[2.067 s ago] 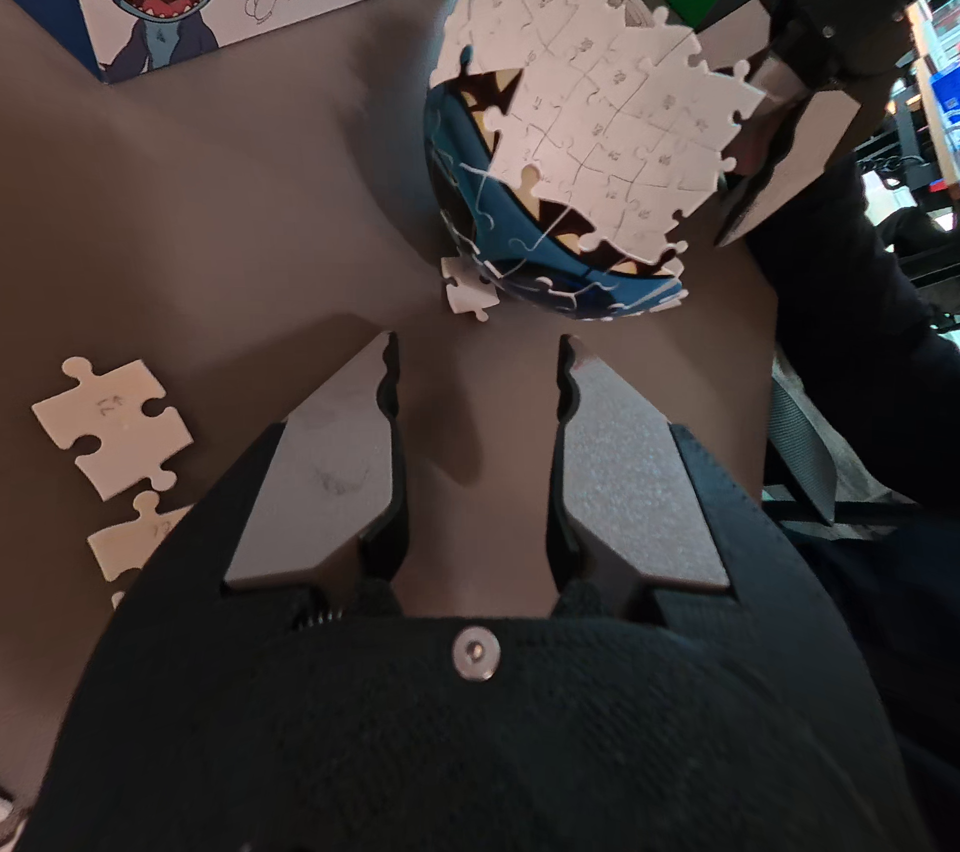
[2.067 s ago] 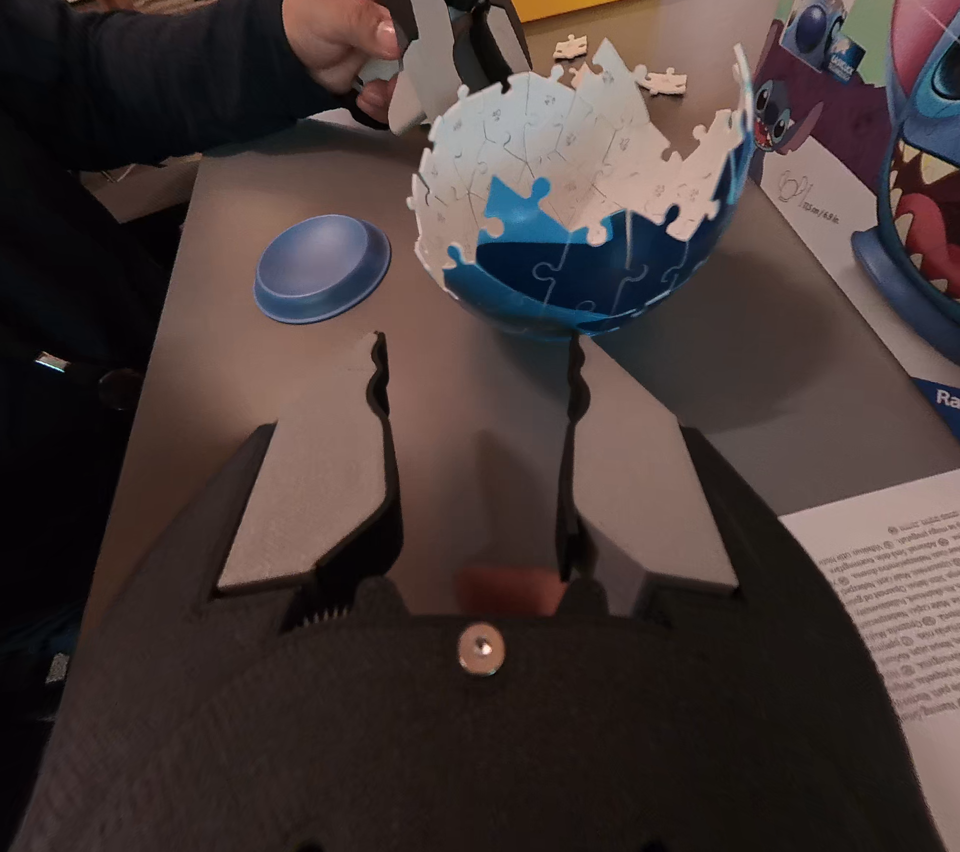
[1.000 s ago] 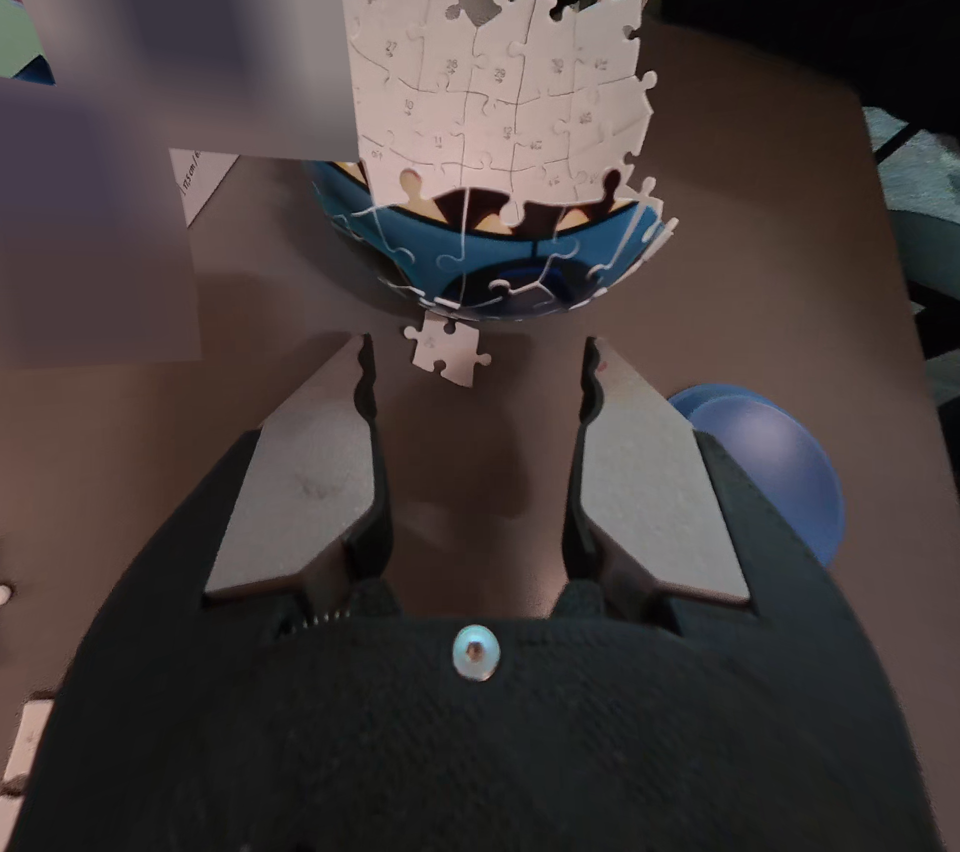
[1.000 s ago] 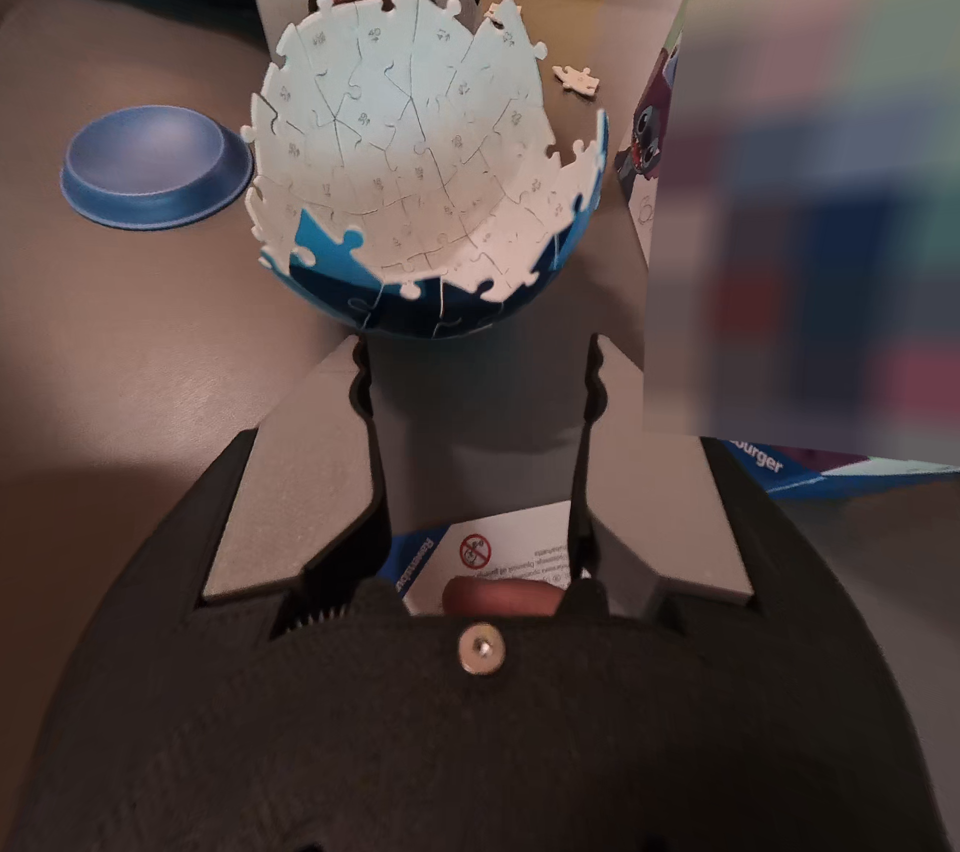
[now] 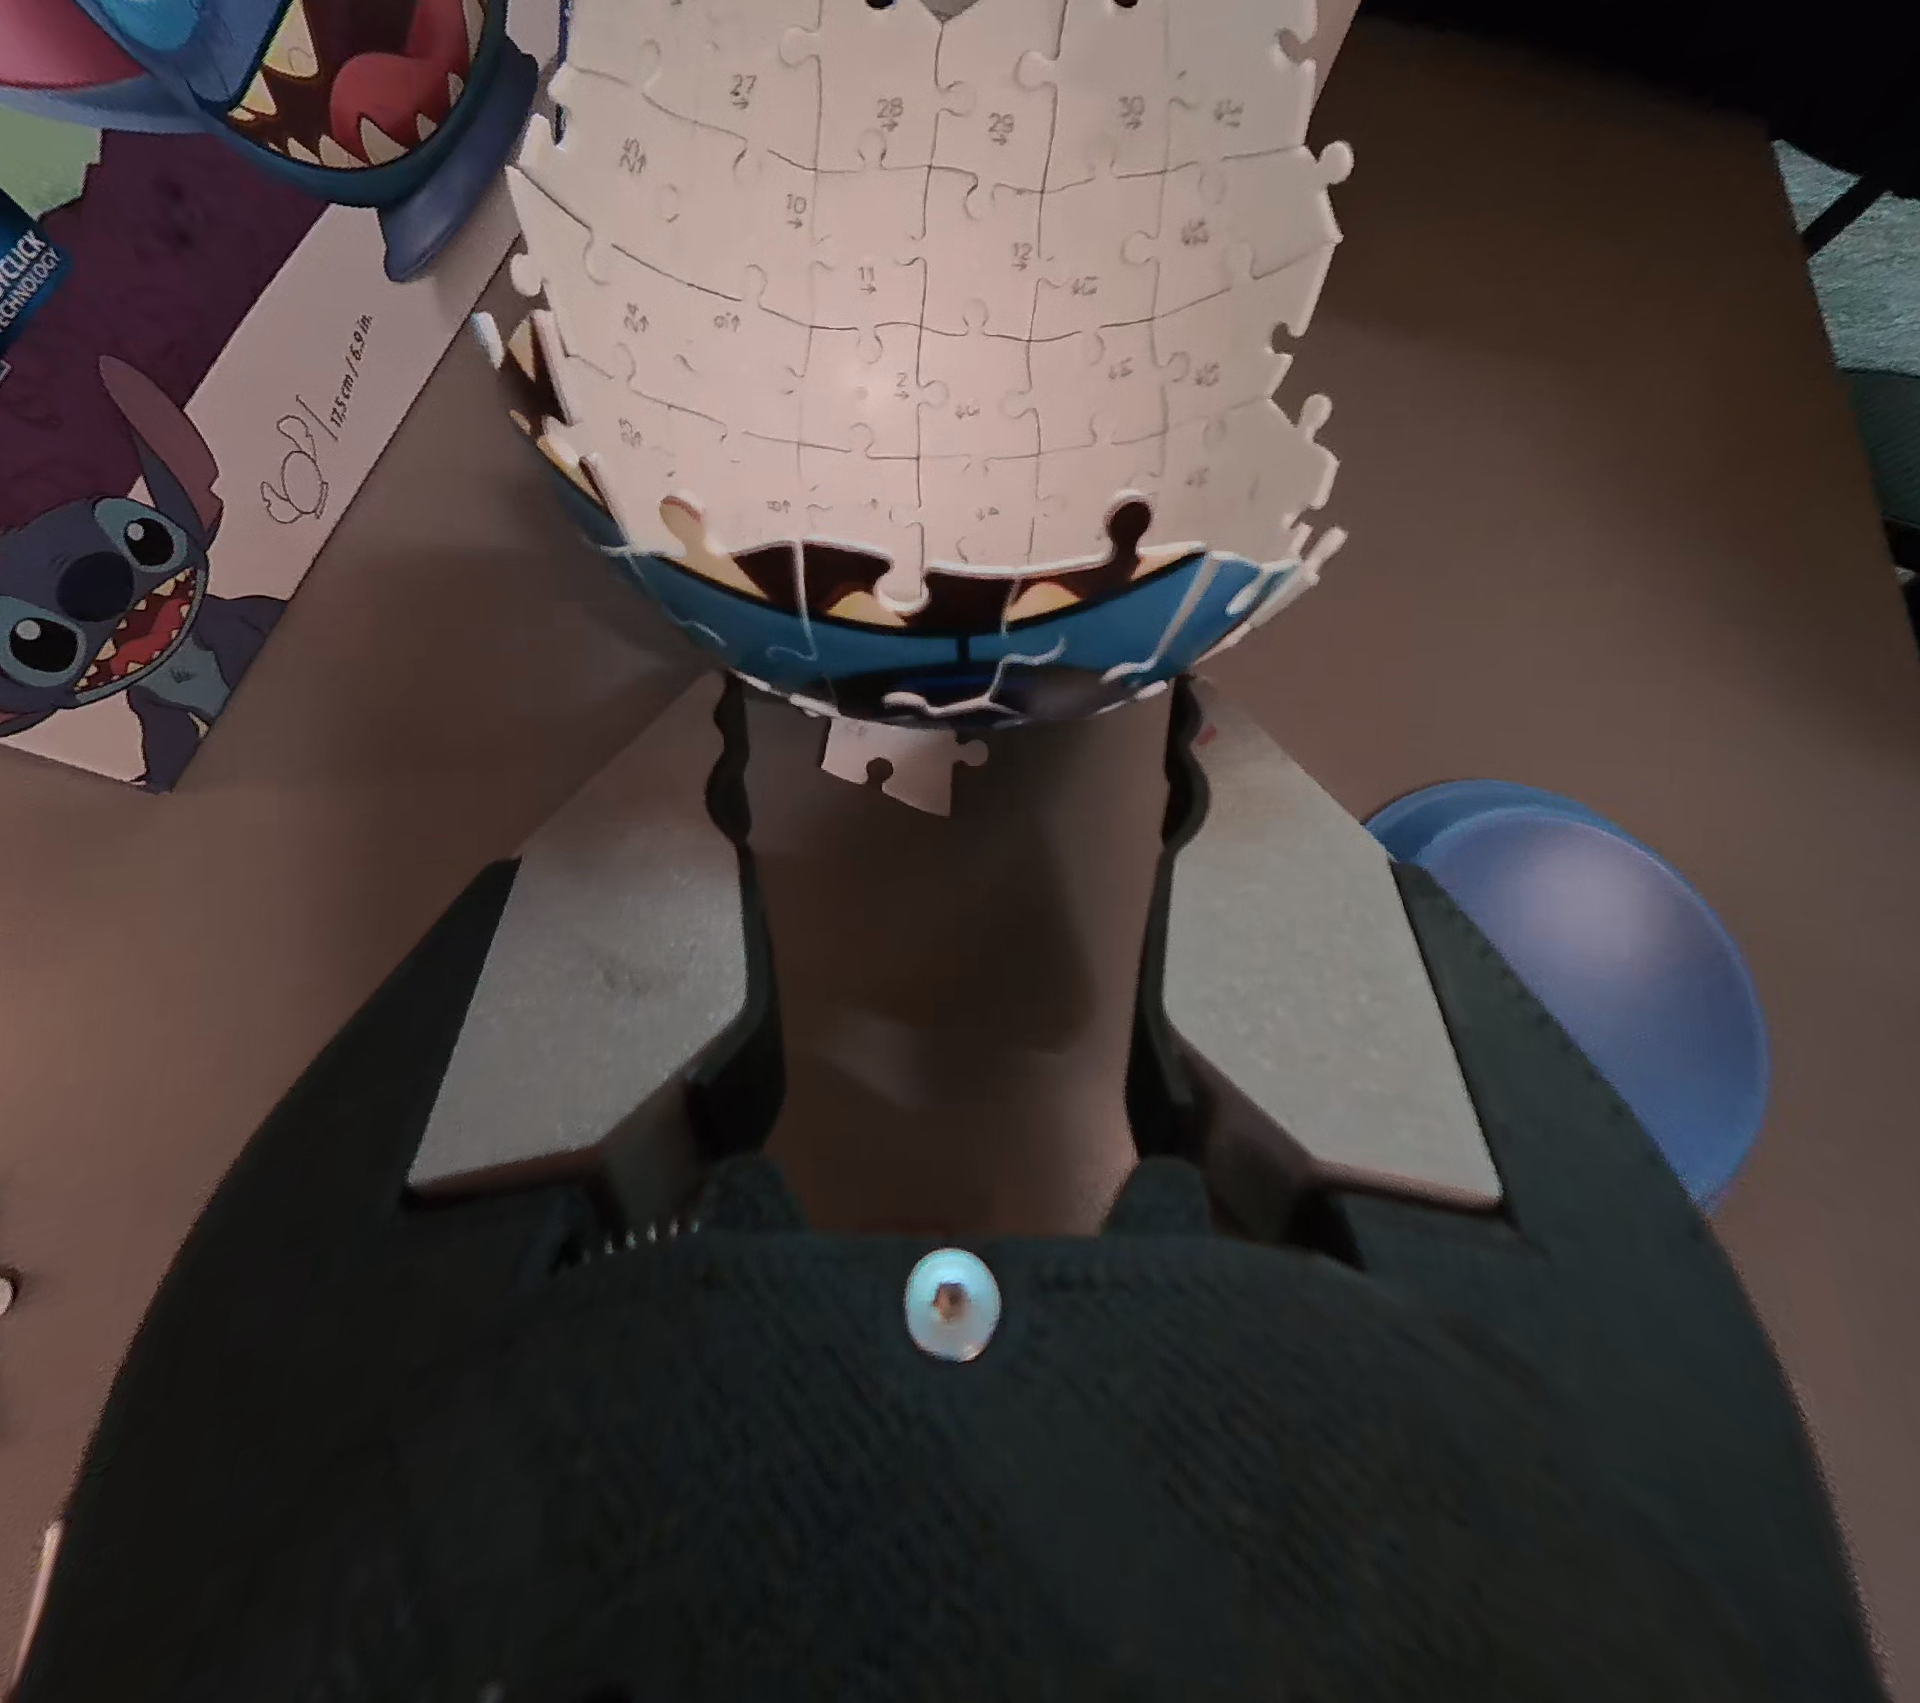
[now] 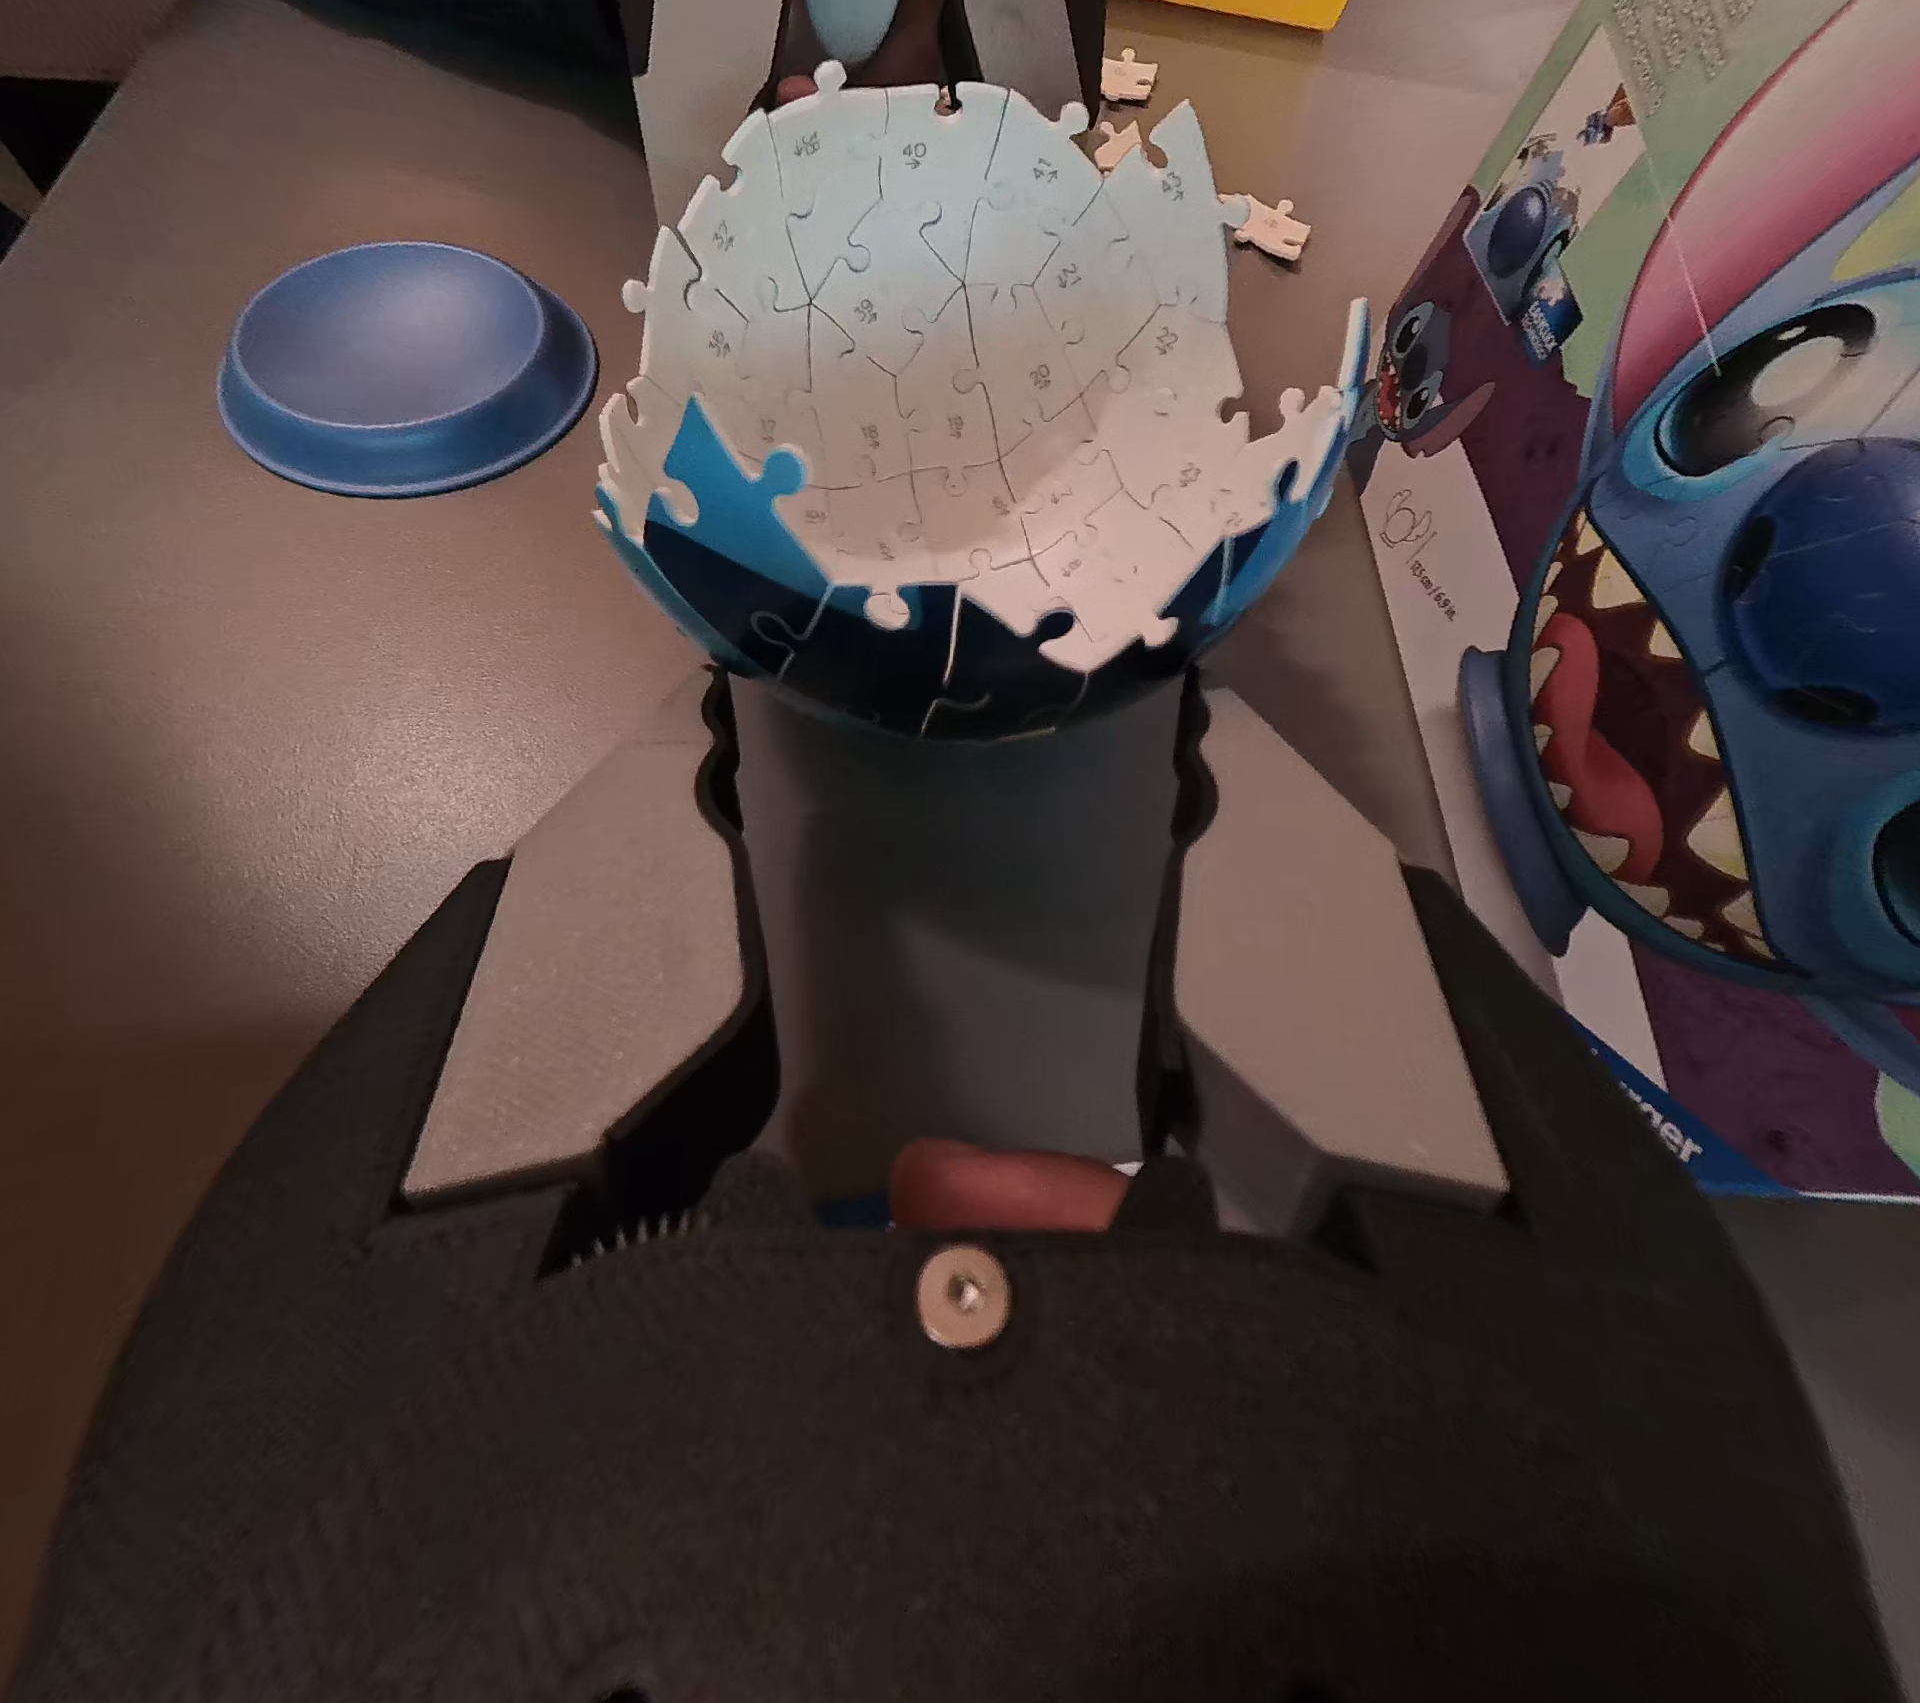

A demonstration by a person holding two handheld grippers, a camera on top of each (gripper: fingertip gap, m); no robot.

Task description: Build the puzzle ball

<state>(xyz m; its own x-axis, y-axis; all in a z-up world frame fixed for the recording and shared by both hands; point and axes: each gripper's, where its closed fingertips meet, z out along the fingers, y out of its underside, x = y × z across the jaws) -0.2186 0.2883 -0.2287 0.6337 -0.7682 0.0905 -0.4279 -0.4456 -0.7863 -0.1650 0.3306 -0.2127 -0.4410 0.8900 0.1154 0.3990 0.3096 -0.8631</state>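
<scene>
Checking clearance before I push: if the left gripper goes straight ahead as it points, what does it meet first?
Most likely the loose white puzzle piece lying between the open left gripper's tips, then the half-built puzzle ball right behind; depth is unclear.

Two wrist views, opposed, angled down, close on shared puzzle ball (image 5: 914,323) (image 6: 935,427) and table (image 5: 1558,427) (image 6: 260,666)

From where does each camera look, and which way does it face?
Left wrist view: sits on the left gripper, facing the half-built ball; own open fingers show, the right gripper beyond.
Right wrist view: sits on the right gripper, facing the ball from the opposite side; own open fingers show.
Shared: ball, blue stand, box.
</scene>
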